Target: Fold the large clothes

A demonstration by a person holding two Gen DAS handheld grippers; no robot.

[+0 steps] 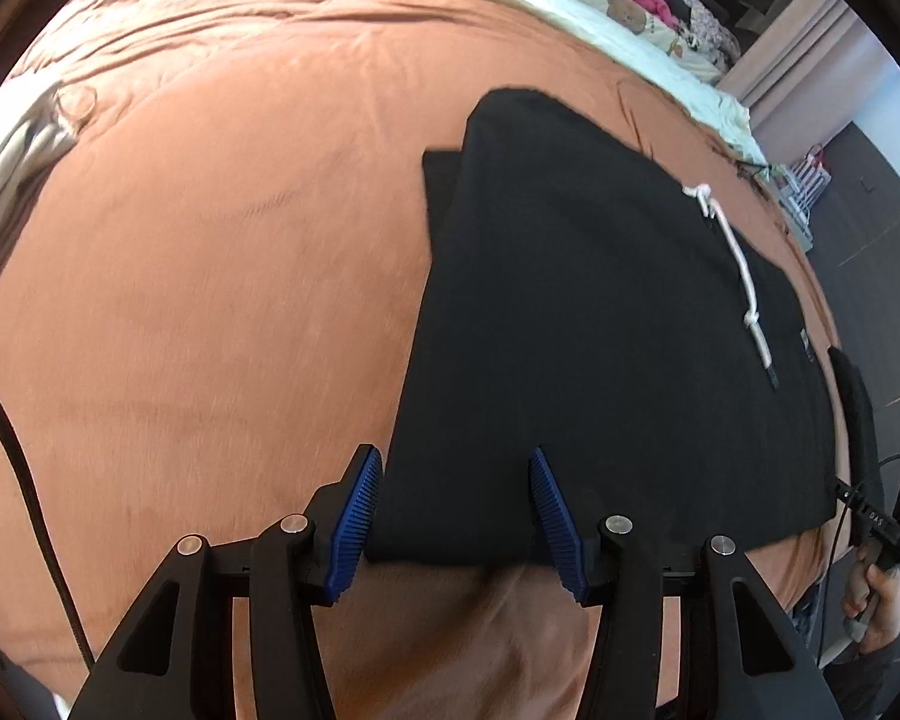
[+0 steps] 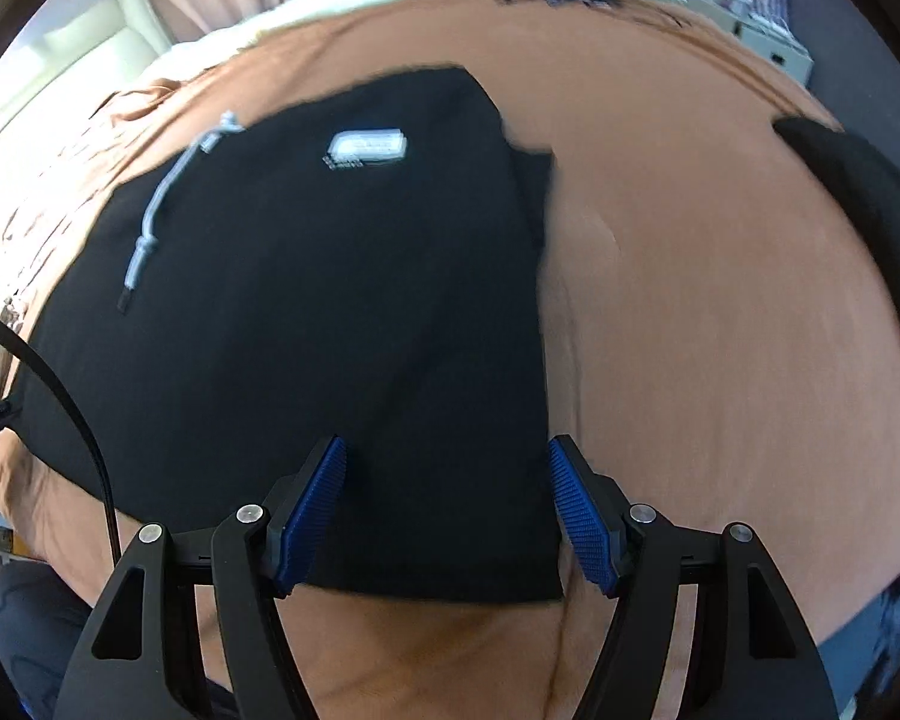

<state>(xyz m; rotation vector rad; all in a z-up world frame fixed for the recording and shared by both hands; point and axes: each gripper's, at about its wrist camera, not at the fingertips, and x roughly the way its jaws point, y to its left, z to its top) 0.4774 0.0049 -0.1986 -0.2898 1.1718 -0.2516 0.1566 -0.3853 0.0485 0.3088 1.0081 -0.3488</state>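
Observation:
A black garment (image 1: 600, 330) lies folded flat on an orange-brown bed cover (image 1: 210, 300), with a white drawstring (image 1: 738, 258) across its top. My left gripper (image 1: 455, 468) is open, its blue pads on either side of the garment's near left corner. In the right wrist view the same garment (image 2: 330, 300) shows a white label (image 2: 369, 147) and a grey-white drawstring (image 2: 156, 210). My right gripper (image 2: 447, 456) is open, straddling the garment's near right corner above the cover (image 2: 720, 330). Neither gripper holds cloth.
Pale bedding and pillows (image 1: 630, 6) lie at the bed's far edge. A second dark item (image 2: 858, 180) lies on the cover to the right. A black cable (image 2: 84, 420) hangs at the left. Dark floor (image 1: 870, 210) lies beyond the bed.

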